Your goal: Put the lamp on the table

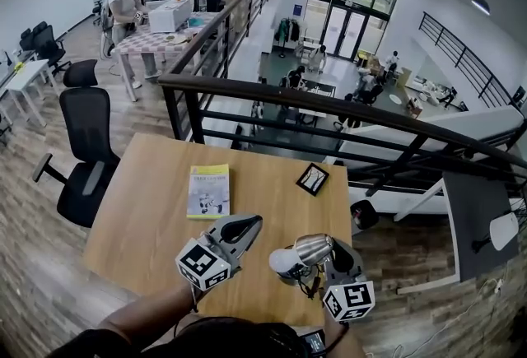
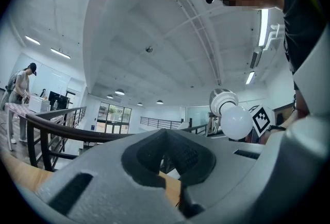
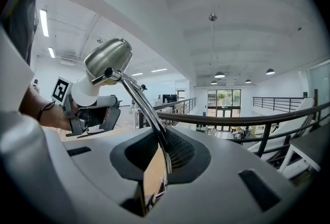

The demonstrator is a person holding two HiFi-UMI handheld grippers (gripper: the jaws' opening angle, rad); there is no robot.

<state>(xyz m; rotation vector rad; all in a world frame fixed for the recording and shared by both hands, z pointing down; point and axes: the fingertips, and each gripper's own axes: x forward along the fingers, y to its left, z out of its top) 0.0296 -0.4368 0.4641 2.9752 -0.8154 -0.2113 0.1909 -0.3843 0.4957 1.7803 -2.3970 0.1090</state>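
The lamp (image 1: 298, 254) has a silver metal shade and a white bulb (image 1: 280, 262), and it hangs above the near right part of the wooden table (image 1: 148, 216). My right gripper (image 1: 325, 256) is shut on its thin metal stem (image 3: 139, 102), which runs up from the jaws to the shade (image 3: 107, 59) in the right gripper view. My left gripper (image 1: 249, 224) is just left of the lamp, shut with nothing in it. In the left gripper view the bulb (image 2: 236, 121) shows to the upper right of the closed jaws. The lamp's base is hidden.
A yellow-and-white book (image 1: 208, 191) lies mid-table and a small black square object (image 1: 312, 179) lies at the far right. A black railing (image 1: 329, 105) runs behind the table's far edge. A black office chair (image 1: 82, 152) stands to the left. A person (image 1: 125, 6) stands at a distant table.
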